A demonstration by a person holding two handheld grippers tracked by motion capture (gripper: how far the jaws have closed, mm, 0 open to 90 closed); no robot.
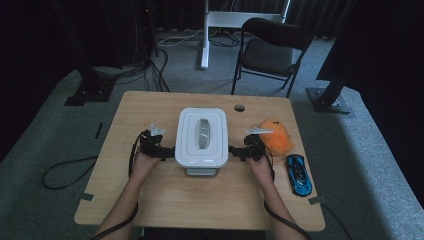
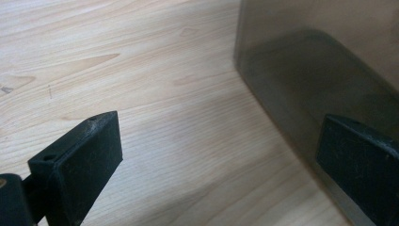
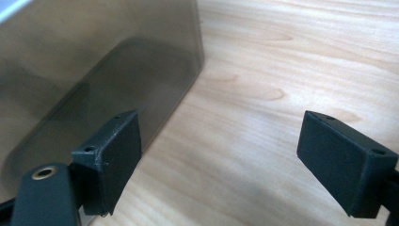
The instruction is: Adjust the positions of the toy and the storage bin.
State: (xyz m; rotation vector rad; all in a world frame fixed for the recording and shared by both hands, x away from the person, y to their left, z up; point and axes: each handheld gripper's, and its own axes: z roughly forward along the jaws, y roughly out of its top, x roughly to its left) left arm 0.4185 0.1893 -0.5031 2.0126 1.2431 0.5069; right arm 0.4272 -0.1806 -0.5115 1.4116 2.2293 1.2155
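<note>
So far: white lidded plastic box (image 1: 201, 136), frame centre, still closed and ungripped.
Left gripper (image 1: 161, 151): jaws spread, holding nothing.
Right gripper (image 1: 241, 151): jaws spread, holding nothing.
Left to do: grasping the box.

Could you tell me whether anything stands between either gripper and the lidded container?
Nothing visible does. The left gripper and right gripper flank the container, both open, with bare table between their fingers. The orange toy and blue car lie off to the right.

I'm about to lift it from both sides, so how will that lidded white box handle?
The box looks like rigid plastic, so it should stay stiff. Its smooth translucent wall may prove slippery. The wide flat base suggests tipping is unlikely.
</note>
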